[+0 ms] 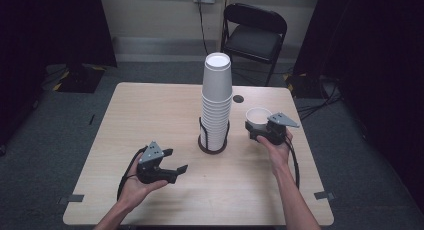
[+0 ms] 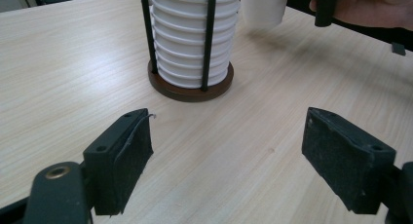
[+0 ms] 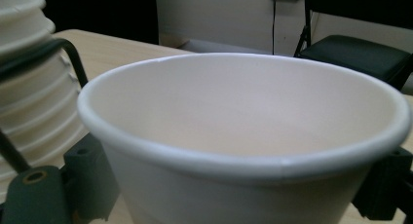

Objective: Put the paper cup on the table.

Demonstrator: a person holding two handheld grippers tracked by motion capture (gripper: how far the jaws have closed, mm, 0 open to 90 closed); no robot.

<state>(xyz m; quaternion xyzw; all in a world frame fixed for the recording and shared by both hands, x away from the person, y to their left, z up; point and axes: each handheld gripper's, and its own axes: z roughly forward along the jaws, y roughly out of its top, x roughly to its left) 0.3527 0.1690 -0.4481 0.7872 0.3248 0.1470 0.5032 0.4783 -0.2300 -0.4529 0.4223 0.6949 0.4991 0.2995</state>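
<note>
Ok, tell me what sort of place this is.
Probably a lab or studio set up for recording: a bare wooden table on grey carpet, dark curtains at both sides, a folding chair against the wall and cables across the floor.

We note a pale wood-grain table (image 1: 150,115); near its middle stands a round dark holder (image 1: 213,149) with a tall stack of white cups (image 1: 216,105); a small dark disc (image 1: 238,98) lies beyond it.

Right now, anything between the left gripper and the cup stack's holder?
Nothing. In the left gripper view, bare table runs from the left gripper, jaws wide open, to the holder of the cup stack. The high view agrees.
</note>
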